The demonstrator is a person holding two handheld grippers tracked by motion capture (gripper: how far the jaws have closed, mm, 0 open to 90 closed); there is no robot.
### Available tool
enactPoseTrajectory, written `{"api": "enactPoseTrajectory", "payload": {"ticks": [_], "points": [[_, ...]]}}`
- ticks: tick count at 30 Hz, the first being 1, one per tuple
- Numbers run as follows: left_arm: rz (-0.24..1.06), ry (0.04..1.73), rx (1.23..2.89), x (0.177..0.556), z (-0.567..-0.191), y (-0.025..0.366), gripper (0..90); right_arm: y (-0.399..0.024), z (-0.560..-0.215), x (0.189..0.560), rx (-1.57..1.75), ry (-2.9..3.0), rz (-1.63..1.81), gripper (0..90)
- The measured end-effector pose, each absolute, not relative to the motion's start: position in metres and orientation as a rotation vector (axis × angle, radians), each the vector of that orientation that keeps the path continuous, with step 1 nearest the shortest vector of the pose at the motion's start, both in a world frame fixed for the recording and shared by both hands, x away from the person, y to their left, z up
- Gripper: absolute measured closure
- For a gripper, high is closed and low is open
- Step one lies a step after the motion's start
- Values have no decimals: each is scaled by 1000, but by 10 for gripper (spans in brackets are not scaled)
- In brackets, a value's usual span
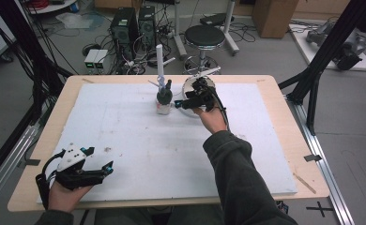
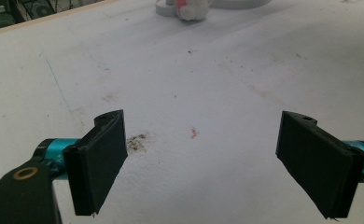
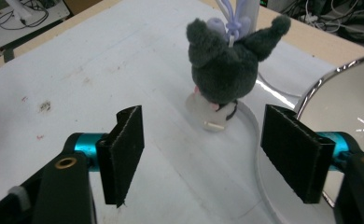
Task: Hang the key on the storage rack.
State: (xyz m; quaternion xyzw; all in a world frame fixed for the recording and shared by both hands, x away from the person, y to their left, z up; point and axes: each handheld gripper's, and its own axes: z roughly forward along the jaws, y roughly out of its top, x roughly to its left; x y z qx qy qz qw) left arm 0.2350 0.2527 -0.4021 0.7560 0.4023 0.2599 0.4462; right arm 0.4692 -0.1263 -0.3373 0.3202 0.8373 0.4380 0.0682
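A small plush toy (image 3: pixel 222 70) with a dark grey, two-eared head and a pale body is seen hung by a lilac loop from a white stand (image 1: pixel 160 61). It is held upright, its feet touching the white board (image 1: pixel 125 140), near the far edge.

Dark fuzzy plush toy (image 3: pixel 222 70) is standing at upper centre on matt, grainy white foam board (image 3: pixel 124 56), a glossy mirror-like metal bowl (image 3: pixel 353 107) gleaming at right, over wooden table (image 1: pixel 284 101).
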Motion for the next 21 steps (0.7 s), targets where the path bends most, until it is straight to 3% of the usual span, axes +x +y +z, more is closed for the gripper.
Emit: {"api": "enactPoseTrajectory", "payload": {"ticks": [21], "points": [[638, 1001, 1873, 235, -402, 251, 166, -143, -346, 448, 985, 2506, 1388, 190]]}}
